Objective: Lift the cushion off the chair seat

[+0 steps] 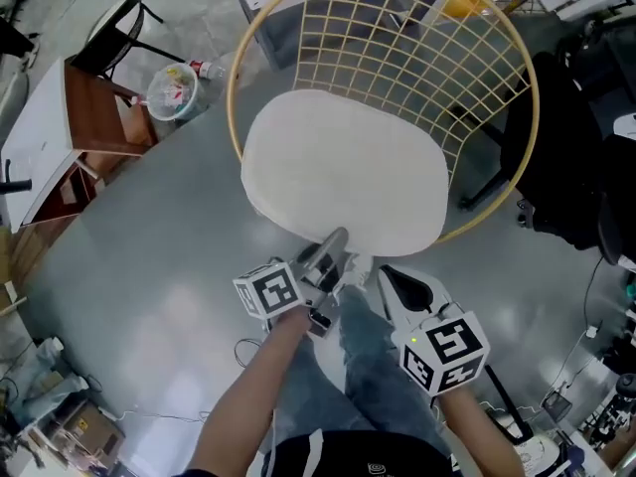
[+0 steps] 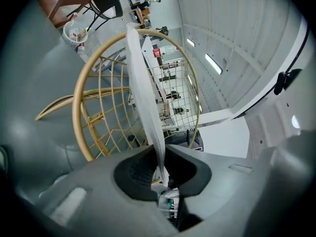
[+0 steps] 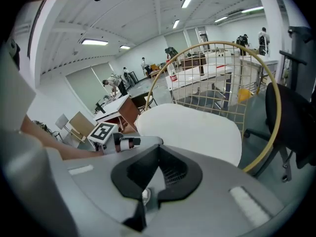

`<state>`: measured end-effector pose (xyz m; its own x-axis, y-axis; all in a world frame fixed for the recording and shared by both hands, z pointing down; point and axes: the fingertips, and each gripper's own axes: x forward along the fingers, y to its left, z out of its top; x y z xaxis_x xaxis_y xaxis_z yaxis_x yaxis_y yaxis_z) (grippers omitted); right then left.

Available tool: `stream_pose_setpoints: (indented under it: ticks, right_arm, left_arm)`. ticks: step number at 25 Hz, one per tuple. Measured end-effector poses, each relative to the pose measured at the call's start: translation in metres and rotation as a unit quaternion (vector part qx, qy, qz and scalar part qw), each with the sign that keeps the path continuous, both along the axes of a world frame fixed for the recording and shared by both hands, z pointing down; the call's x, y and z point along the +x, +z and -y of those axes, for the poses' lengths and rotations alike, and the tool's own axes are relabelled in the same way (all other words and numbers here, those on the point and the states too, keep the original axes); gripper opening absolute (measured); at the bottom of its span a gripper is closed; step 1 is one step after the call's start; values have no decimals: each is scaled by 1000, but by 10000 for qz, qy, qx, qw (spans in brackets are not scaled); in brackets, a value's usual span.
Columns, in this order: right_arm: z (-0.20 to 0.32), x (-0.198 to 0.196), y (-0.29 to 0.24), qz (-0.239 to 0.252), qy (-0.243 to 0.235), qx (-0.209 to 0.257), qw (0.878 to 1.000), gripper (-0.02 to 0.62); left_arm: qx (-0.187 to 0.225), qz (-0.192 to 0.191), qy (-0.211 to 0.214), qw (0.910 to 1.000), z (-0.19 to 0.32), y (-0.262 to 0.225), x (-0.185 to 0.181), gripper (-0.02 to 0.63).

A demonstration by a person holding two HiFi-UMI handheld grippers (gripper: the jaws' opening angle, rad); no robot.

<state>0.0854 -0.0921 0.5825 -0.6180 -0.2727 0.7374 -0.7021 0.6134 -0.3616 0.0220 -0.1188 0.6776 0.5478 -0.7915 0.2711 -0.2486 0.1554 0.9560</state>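
A white oval cushion [image 1: 343,172] lies on the seat of a round wire chair with a tan rim [image 1: 231,107]. My left gripper [image 1: 338,238] is at the cushion's near edge and is shut on it. In the left gripper view the cushion's edge [image 2: 145,83] runs up from between the left gripper's [image 2: 160,154] pads, with the chair's rim [image 2: 76,112] behind. My right gripper [image 1: 383,271] hovers just off the near right edge, apart from the cushion. In the right gripper view the right gripper's [image 3: 159,146] jaws meet with nothing between them, and the cushion [image 3: 187,127] lies beyond.
A small wooden table [image 1: 94,107] and a clear tub [image 1: 171,92] stand on the grey floor at the left. A black office chair [image 1: 576,147] is close on the right. The person's jeans-clad legs [image 1: 368,366] are below the grippers. Cables lie at the bottom right.
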Motion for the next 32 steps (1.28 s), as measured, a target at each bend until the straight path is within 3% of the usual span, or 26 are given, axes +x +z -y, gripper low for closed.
stream_pose_setpoints:
  ticks: [8, 16, 32]
  right_arm:
    - [5, -4, -44, 174, 543, 245, 9981, -2]
    - [10, -23, -103, 440, 1013, 776, 9908, -2]
    - [-34, -72, -219, 853, 1479, 1932, 9662, -2]
  left_arm:
    - [257, -94, 205, 9994, 17, -70, -8, 43]
    - [625, 288, 650, 9955, 11, -142, -21, 43]
    - [1483, 319, 526, 9870, -47, -275, -80, 43]
